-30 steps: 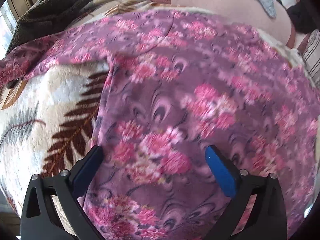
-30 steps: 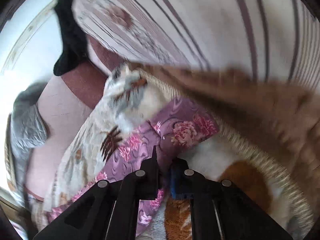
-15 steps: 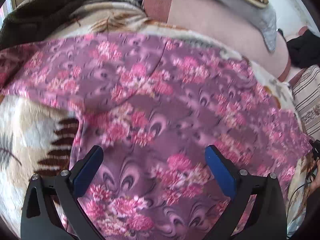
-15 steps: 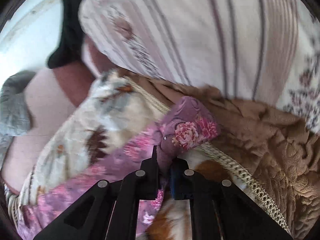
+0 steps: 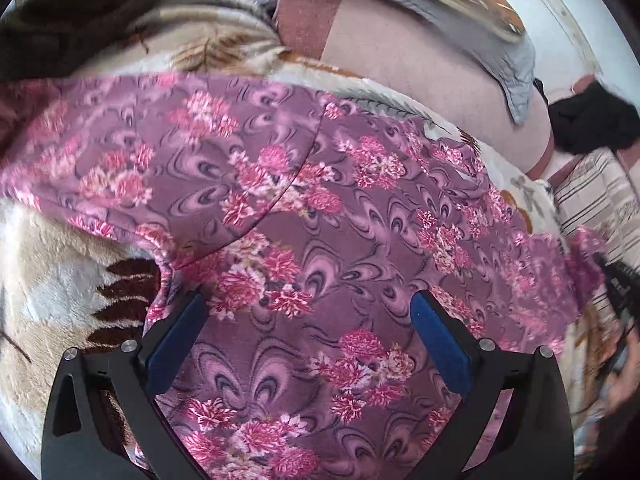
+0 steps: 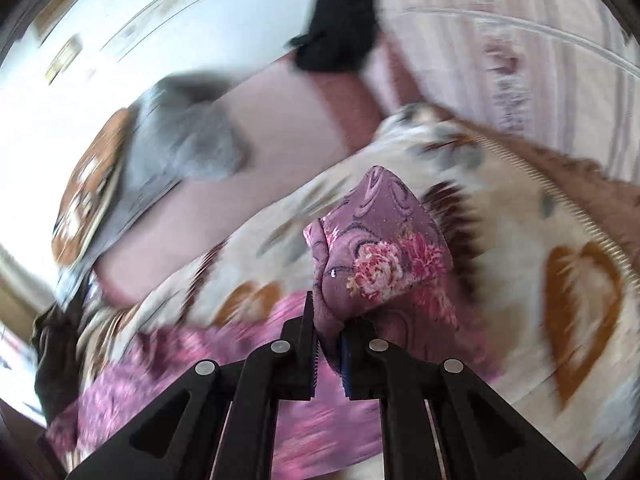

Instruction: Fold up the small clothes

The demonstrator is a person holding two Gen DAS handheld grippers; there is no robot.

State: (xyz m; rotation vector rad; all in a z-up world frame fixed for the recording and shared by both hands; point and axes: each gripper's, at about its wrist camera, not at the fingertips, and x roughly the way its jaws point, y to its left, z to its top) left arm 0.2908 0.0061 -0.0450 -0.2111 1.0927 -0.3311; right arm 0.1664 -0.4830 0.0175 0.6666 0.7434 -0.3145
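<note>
Two grippers work on one purple flowered garment point(image 5: 320, 216), which lies spread over a cream leaf-print blanket point(image 5: 52, 280). The left gripper point(image 5: 306, 320) hangs over the cloth with its blue pads wide apart and nothing between them. The right gripper point(image 6: 329, 354) is clamped on a bunched corner of the garment at 12 o'clock, lifted off the blanket. A grey cushion point(image 6: 188, 144) lies at 10 o'clock.

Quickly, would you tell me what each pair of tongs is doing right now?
Left tongs: open, holding nothing.
Right tongs: shut on the floral garment.
</note>
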